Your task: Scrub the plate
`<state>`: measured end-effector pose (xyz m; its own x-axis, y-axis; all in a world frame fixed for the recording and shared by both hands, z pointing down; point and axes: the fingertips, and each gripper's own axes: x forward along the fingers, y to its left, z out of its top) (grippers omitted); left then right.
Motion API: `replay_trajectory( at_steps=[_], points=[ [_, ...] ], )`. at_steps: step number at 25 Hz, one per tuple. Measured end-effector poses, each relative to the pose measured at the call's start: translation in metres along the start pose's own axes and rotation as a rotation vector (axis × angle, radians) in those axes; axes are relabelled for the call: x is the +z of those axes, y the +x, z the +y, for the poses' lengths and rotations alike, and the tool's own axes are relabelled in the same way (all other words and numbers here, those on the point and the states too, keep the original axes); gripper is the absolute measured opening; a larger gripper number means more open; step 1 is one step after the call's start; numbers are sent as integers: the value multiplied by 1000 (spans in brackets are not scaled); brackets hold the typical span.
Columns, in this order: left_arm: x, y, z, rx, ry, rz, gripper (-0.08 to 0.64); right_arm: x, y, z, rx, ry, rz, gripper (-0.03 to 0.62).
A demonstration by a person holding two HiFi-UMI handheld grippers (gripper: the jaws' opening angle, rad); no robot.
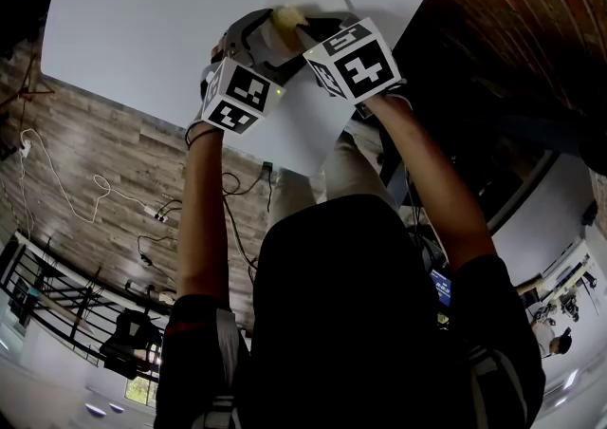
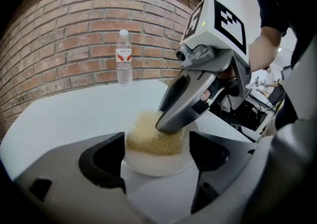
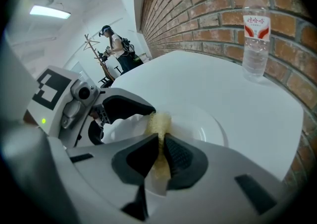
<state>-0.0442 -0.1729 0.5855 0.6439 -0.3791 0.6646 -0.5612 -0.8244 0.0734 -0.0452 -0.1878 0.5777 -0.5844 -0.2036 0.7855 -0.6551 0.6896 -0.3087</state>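
Note:
A small white plate (image 2: 157, 167) lies on the white table (image 1: 142, 19). In the left gripper view it spans the gap of my left gripper (image 2: 156, 154), its rim meeting both wide-set jaws. A yellow sponge (image 2: 147, 138) rests on the plate, and my right gripper (image 3: 159, 141) is shut on that sponge (image 3: 159, 123), pressing it down onto the plate (image 3: 208, 129). From the head view both grippers meet at the table's near edge, with the sponge (image 1: 287, 16) between them. The left gripper (image 3: 116, 114) sits at the plate's left rim.
A clear water bottle (image 2: 124, 59) with a red label stands near the brick wall (image 2: 74, 34), beyond the plate; it shows again as the bottle (image 3: 256, 34) at the table's far corner. A person (image 3: 116, 44) stands far off beside a coat stand.

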Motion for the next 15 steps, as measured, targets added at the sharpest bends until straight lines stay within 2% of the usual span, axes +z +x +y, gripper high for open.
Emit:
replay_trajectory(
  at_steps=[15],
  points=[
    [0, 1, 0, 1, 0, -5, 390, -2, 1, -3, 21, 30, 2, 44]
  ],
)
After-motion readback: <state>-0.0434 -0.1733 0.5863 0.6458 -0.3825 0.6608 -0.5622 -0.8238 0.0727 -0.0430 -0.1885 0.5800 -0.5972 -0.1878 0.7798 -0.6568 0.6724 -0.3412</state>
